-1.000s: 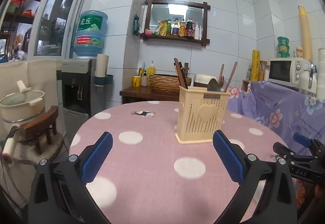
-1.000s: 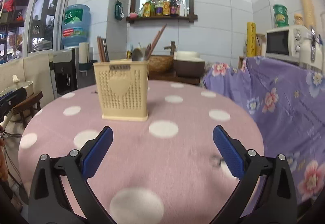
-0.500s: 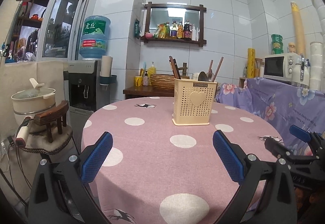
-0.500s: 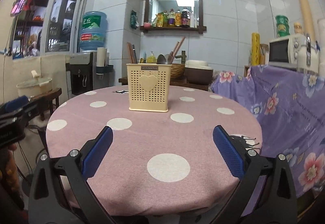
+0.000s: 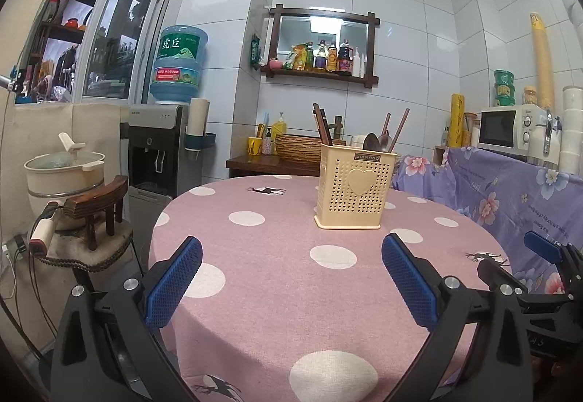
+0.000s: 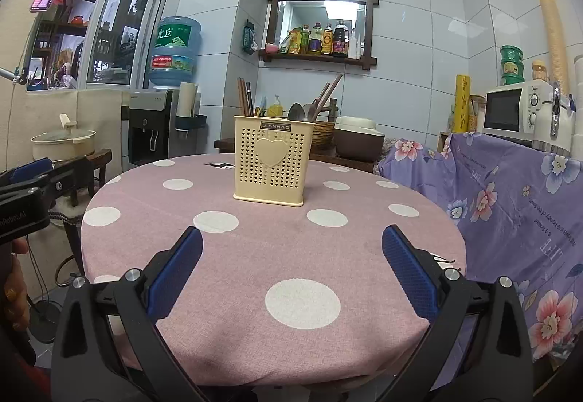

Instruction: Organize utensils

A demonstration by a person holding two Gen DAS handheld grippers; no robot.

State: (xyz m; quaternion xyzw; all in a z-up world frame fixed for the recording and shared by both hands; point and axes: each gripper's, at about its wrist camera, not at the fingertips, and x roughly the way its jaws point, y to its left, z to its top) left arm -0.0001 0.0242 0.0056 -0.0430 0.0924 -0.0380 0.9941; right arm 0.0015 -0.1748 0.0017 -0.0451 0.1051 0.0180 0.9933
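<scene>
A cream perforated utensil holder (image 5: 354,186) (image 6: 273,160) with a heart on its front stands on the round pink polka-dot table (image 5: 277,278) (image 6: 255,249). Dark chopsticks (image 5: 320,123) (image 6: 245,96) stick up on its left side. Spoons (image 5: 375,141) (image 6: 302,111) and brown sticks lean on its right side. My left gripper (image 5: 291,265) is open and empty, well short of the holder. My right gripper (image 6: 291,265) is also open and empty, held back over the table's near edge. The right gripper (image 5: 539,256) shows at the left wrist view's right edge.
A flowered purple cloth (image 6: 510,205) covers a counter on the right, with a microwave (image 6: 510,110) on top. On the left stand a water dispenser (image 5: 156,147), a pot (image 5: 63,168) and a small wooden stool (image 5: 96,209). A side table with a basket (image 5: 295,147) is behind.
Both grippers have pulled back and away from the holder, so the whole round table now shows. Both stayed open and empty.
</scene>
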